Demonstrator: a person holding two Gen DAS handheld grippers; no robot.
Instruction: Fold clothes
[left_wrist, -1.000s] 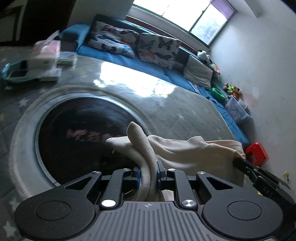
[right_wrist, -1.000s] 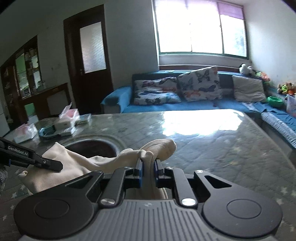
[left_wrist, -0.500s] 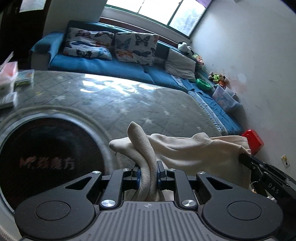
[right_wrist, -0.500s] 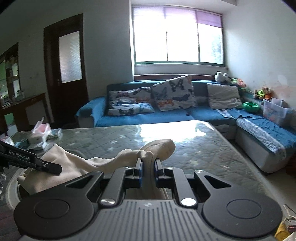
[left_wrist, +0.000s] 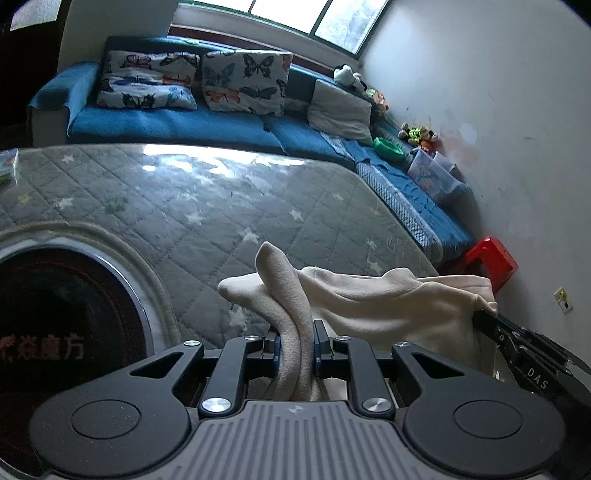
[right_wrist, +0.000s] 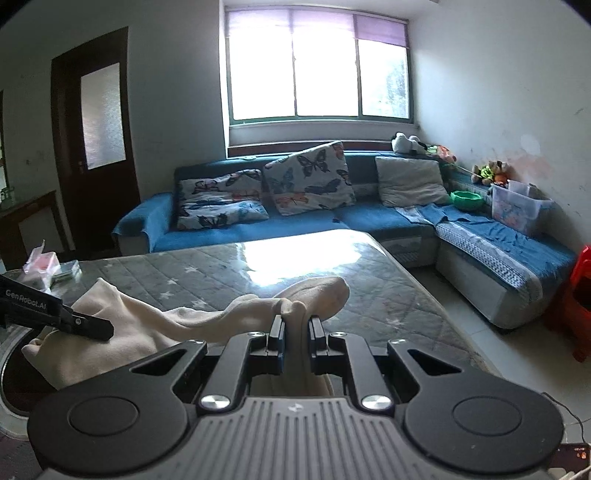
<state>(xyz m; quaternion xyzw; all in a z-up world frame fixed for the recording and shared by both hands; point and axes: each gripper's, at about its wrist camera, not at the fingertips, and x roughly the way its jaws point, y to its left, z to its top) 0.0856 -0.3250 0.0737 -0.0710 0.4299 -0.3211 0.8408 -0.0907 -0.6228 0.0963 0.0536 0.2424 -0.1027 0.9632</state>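
Note:
A cream-coloured garment (left_wrist: 388, 306) hangs stretched between my two grippers, above the grey quilted table (left_wrist: 207, 206). My left gripper (left_wrist: 297, 332) is shut on one bunched edge of it. My right gripper (right_wrist: 295, 332) is shut on the other edge of the garment (right_wrist: 147, 332). The right gripper also shows at the right of the left wrist view (left_wrist: 517, 347), and the left gripper shows at the left of the right wrist view (right_wrist: 55, 314). The cloth sags between them.
A dark round inset (left_wrist: 62, 325) lies in the table at left. A tissue box (right_wrist: 40, 264) stands at the table's far left. A blue corner sofa (right_wrist: 332, 218) with cushions stands behind. A red stool (left_wrist: 491, 262) stands on the floor at right.
Both grippers have moved right and lifted with the garment held between them; the round inset has slid to the left and the sofa and right wall have come into view.

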